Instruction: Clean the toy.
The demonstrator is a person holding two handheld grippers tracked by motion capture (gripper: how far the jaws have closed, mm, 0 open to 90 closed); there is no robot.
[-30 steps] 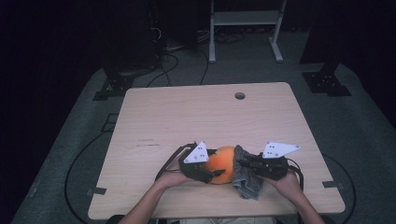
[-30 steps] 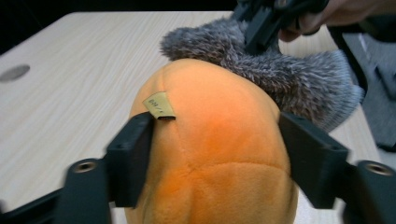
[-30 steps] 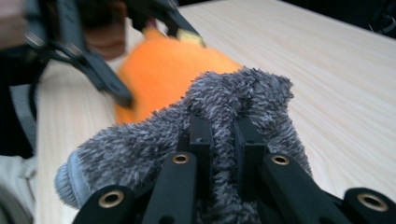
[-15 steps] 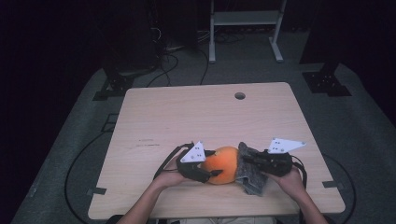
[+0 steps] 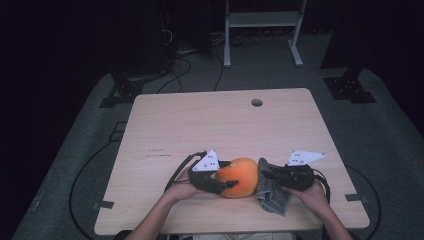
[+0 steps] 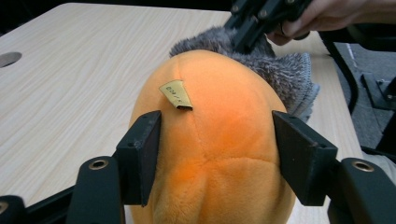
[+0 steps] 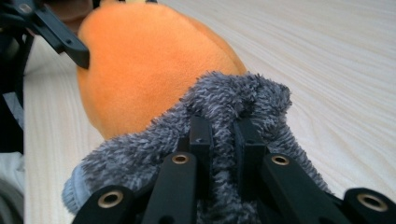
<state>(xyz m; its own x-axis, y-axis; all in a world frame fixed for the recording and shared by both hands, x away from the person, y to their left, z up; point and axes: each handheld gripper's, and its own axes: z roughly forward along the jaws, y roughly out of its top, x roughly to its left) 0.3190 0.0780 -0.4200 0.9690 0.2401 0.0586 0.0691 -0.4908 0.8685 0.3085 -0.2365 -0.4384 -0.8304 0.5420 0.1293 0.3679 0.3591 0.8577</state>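
- We hold the orange plush toy (image 6: 212, 140) between the left gripper (image 6: 219, 154) pads, which have just been closing and press its sides.
- We keep the right gripper (image 7: 224, 140) clenched on the grey fuzzy cloth (image 7: 233, 107), which touches the toy's far side.

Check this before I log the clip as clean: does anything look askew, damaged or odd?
Nothing looks damaged or spilled. One small oddity: a yellowish tag on the orange plush toy sticks up with a curled end. The grey fuzzy cloth is merely bunched against the toy.
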